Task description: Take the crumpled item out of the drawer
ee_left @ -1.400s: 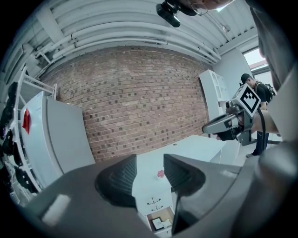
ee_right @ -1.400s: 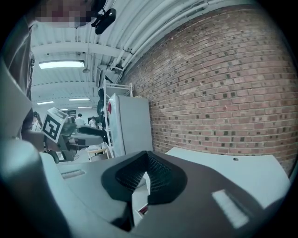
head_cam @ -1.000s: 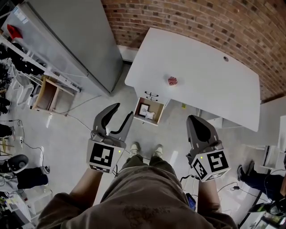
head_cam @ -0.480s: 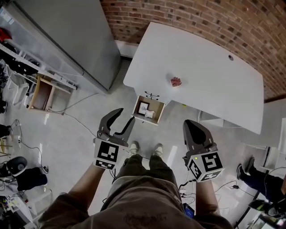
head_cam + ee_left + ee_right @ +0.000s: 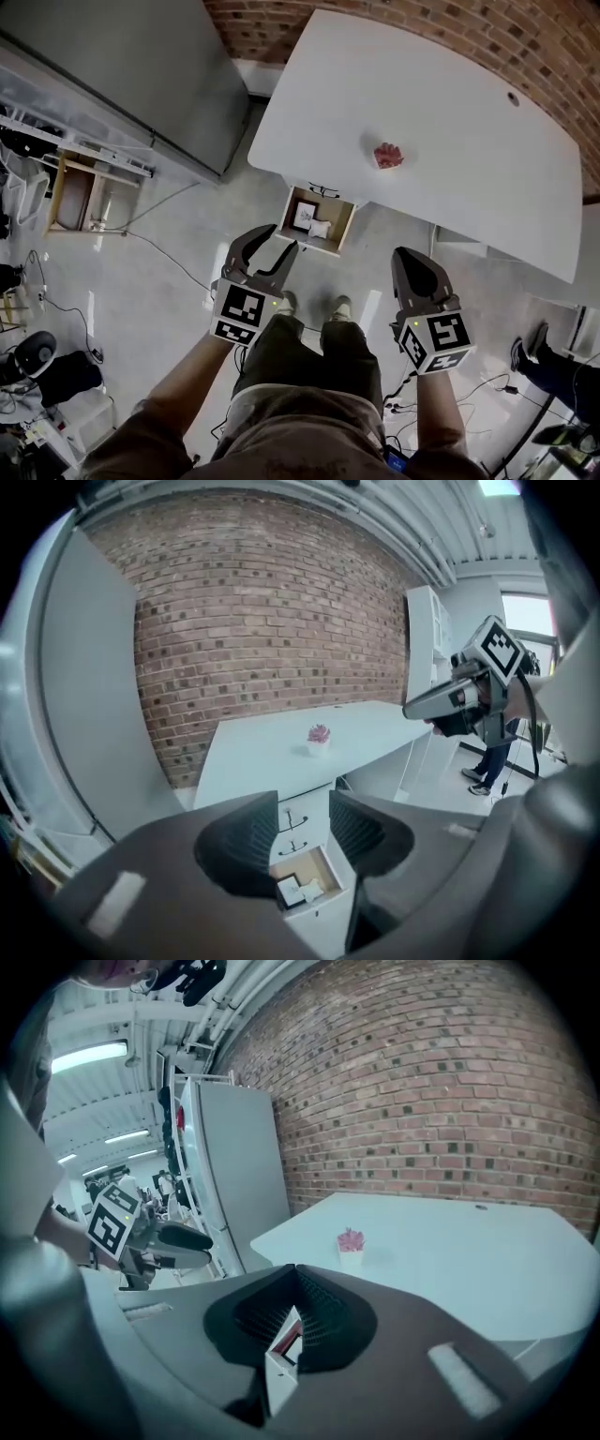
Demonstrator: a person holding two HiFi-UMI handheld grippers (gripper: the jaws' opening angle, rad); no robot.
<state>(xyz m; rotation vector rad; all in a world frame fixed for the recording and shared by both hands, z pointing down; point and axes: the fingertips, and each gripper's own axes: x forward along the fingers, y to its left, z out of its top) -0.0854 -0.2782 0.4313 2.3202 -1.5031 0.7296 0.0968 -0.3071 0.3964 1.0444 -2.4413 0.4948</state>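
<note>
Left claw (image 5: 303, 819), jaws apart, frames the open drawer (image 5: 304, 863) with the crumpled item (image 5: 311, 889).

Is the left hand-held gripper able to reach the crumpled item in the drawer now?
Probably yes. The drawer stands open, the crumpled item lies uncovered beside a small framed picture, and the left hand-held gripper, jaws apart, has nothing between it and the drawer.

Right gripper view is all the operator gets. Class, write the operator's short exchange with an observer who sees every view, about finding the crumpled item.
Operator: Is the drawer open?
Observer: Yes. The head view shows the drawer pulled out below the table.
Operator: Where is the crumpled item?
Observer: The white crumpled item lies inside the drawer, beside a square card.
Operator: Is the left gripper ready?
Observer: The left gripper has its jaws apart and empty, short of the drawer.
</note>
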